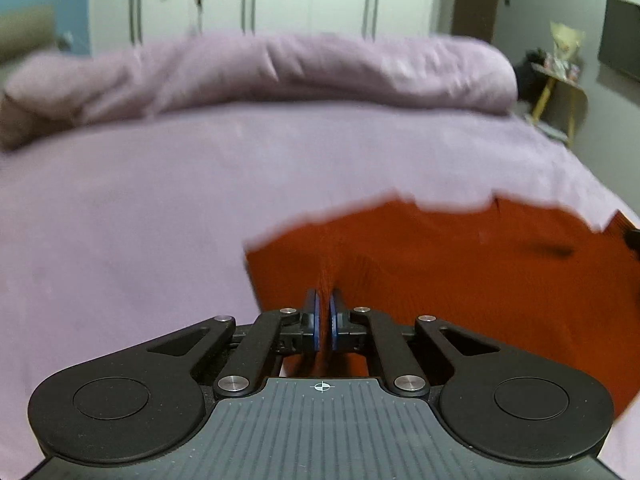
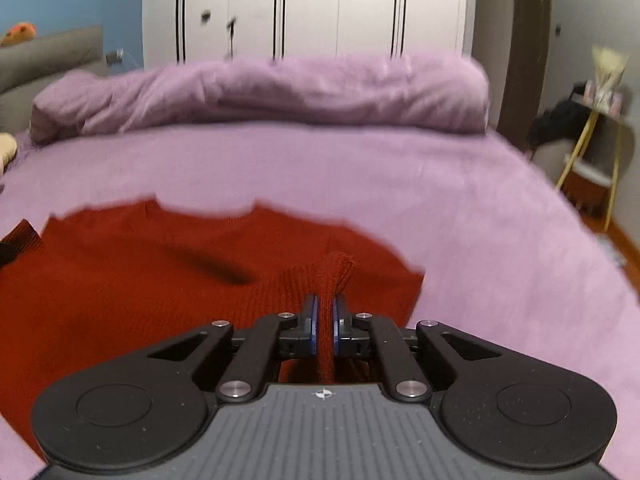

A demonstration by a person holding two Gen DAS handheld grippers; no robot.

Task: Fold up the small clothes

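A red knitted garment [image 1: 460, 264] lies spread on the purple bed sheet [image 1: 160, 200]. My left gripper [image 1: 324, 300] is shut on a pinched fold of the garment near its left edge. In the right wrist view the same garment [image 2: 140, 272] spreads to the left, and my right gripper [image 2: 325, 304] is shut on a bunched ribbed fold near its right edge. The garment's far edge is blurred in both views. Each gripper holds its fold a little above the sheet.
A rolled purple duvet [image 1: 260, 68] lies across the far side of the bed, in front of white wardrobe doors [image 2: 312, 8]. A small yellow-legged side table [image 2: 592, 128] stands to the right of the bed. A grey headboard [image 2: 48, 56] is at the far left.
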